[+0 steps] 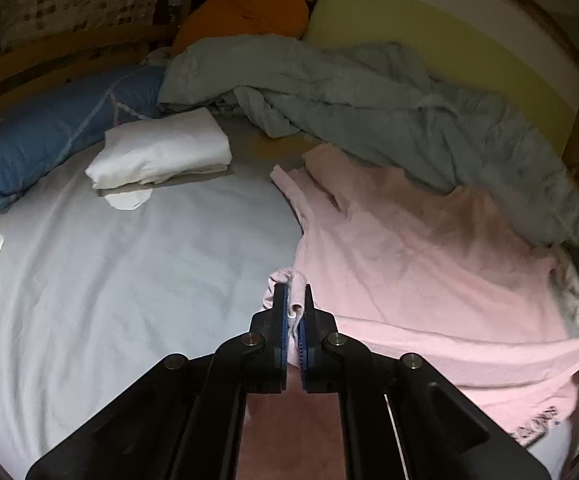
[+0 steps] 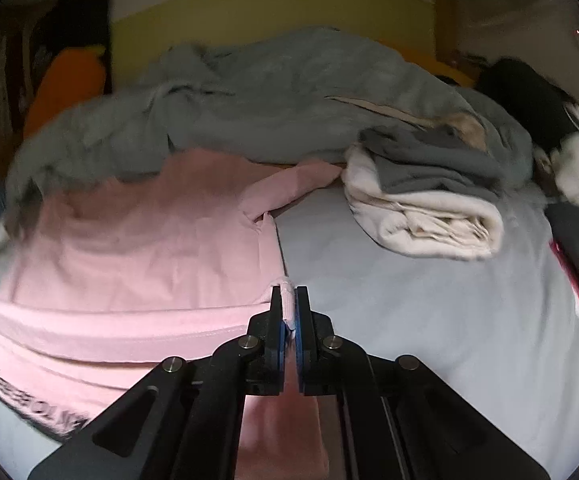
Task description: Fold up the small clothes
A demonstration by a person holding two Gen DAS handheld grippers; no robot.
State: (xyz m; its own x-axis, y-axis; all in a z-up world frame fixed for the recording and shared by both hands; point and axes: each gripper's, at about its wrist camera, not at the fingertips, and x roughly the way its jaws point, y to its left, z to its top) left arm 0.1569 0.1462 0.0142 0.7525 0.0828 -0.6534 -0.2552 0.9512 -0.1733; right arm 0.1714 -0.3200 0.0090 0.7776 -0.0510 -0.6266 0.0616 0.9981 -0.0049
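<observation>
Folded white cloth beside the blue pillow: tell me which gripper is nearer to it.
Left. The left gripper faces the folded white cloth across bare sheet; the right gripper holds the pink shirt's far edge.

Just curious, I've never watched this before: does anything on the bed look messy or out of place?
Mostly the grey duvet: it lies crumpled along the back, its edge spilling over the pink shirt's top. The white folded cloth looks tidy.

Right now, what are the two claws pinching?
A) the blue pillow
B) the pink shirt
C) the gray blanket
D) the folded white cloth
B: the left claw and the right claw are each shut on an edge of the pink shirt, with pink fabric bunched between the fingers.
</observation>
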